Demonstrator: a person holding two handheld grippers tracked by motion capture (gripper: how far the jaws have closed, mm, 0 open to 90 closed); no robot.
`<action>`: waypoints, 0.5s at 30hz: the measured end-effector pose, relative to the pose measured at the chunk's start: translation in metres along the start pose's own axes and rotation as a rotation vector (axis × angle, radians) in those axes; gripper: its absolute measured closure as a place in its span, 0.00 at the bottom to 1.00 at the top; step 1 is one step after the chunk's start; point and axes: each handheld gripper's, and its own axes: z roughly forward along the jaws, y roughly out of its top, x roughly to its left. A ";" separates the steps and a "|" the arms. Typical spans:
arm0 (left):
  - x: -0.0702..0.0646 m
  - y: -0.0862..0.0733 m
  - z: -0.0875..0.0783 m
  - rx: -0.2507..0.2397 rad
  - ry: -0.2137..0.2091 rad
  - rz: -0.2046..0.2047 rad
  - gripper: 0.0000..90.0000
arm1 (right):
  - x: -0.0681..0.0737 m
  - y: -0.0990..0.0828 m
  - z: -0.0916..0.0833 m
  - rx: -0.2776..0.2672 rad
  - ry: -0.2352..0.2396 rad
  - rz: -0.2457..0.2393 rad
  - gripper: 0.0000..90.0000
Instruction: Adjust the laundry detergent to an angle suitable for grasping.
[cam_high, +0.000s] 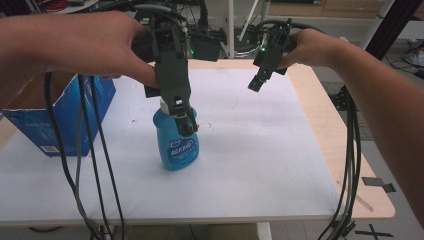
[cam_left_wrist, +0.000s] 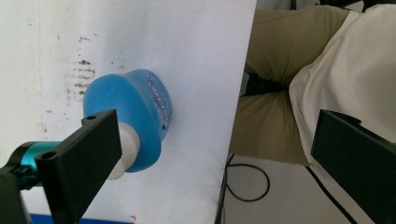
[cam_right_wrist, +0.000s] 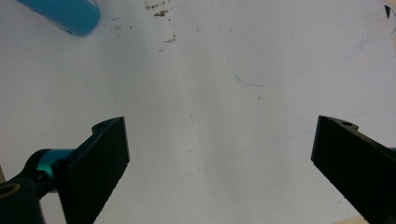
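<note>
A white sheet covers most of the tabletop (cam_high: 260, 165), with bare pale wood showing along its right and far edges. The sheet carries brown specks and smudges (cam_right_wrist: 161, 11) and a faint curved pen line (cam_right_wrist: 261, 81). Beyond the far edge the room is cluttered with metal frames and cables, too dim to sort out. On the floor at the right lie dark tape marks (cam_high: 378, 183).

A blue plastic bottle (cam_high: 176, 142) with a white neck stands upright on the sheet, left of centre and well in from every edge. Its label is printed in white, but the words are too small to read. The left tool (cam_high: 181, 111) hangs over the bottle's top and hides the neck in the high view; in the left gripper view its jaws stand wide apart, one just beside the white neck (cam_left_wrist: 127, 147) (whether it touches cannot be told), the other far off over the person's lap beyond the tabletop's near edge.

The right tool (cam_high: 256, 84) hovers above the far middle of the sheet, jaws spread wide with nothing between them, and bare sheet lies under it.

An open blue cardboard box (cam_high: 60, 112) sits at the left edge, partly hidden by the left forearm and the hanging black cables (cam_high: 95, 165). The sheet to the right of the bottle and in front of it lies open.
</note>
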 end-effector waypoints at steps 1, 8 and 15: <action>0.000 0.000 -0.001 0.003 0.001 0.000 0.02 | 0.000 0.000 0.000 -0.002 0.001 -0.003 0.04; 0.000 0.001 -0.001 0.001 0.002 -0.002 0.02 | 0.000 -0.001 0.000 0.001 0.003 -0.009 0.04; -0.003 0.002 -0.003 -0.002 0.008 -0.003 0.02 | 0.002 0.001 0.000 -0.004 0.002 -0.021 0.04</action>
